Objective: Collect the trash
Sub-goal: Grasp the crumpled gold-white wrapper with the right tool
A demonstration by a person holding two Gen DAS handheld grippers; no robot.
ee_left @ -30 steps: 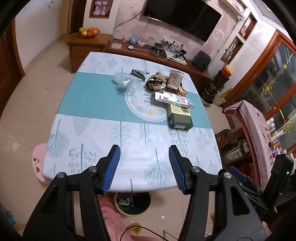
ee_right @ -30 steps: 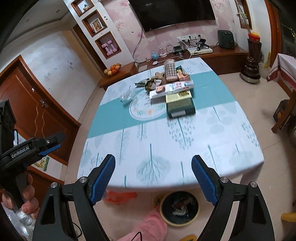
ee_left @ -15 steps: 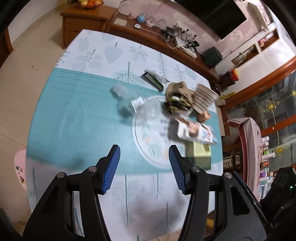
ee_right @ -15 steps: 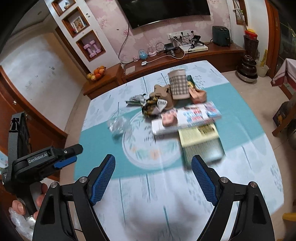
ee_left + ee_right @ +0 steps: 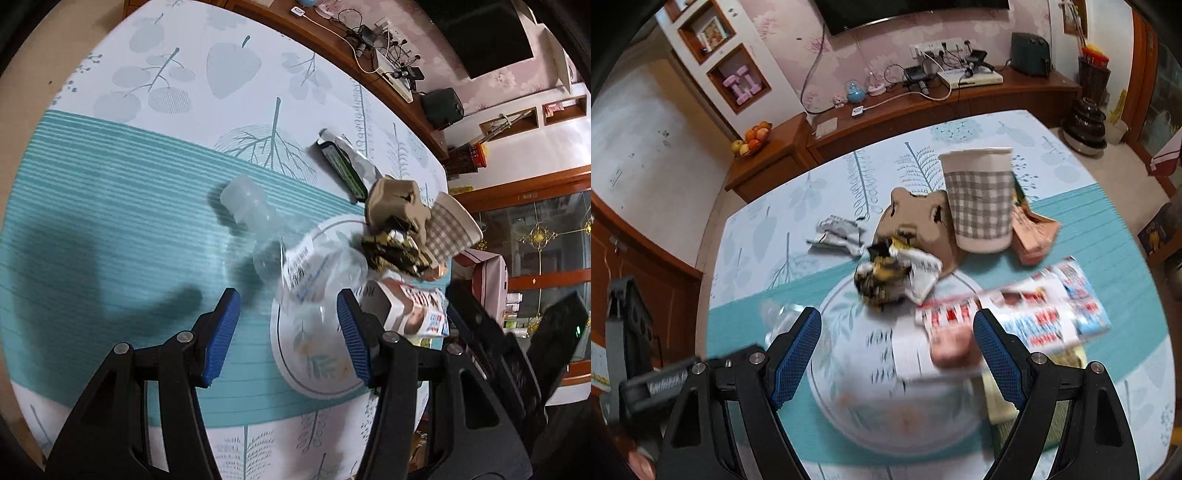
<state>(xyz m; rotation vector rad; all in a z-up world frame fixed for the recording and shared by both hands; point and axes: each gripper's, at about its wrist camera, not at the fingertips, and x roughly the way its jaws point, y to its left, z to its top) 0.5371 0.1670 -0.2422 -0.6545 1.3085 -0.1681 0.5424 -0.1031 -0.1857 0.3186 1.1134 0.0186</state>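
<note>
**Left wrist view: crushed bottle lines up between spread claws**

Left wrist view shows the left gripper (image 5: 288,332) with its claws spread and nothing between the pads, poised over the table (image 5: 110,192). Just ahead of it lies a crumpled clear plastic bottle (image 5: 295,251), on its side across the teal stripe and the rim of a round printed motif. The bottle looks light, thin-walled and springy, likely slippery; the firmer place to pinch is probably the labelled middle or the neck.

From the right wrist, the right gripper (image 5: 897,354) is likewise spread and empty, above a blurred magazine (image 5: 1015,321). Beyond sit a crumpled wrapper (image 5: 894,277), soft and weightless, a brown cardboard piece (image 5: 916,218) and an upright checked paper cup (image 5: 979,206); motion blur makes finer detail uncertain.
</note>
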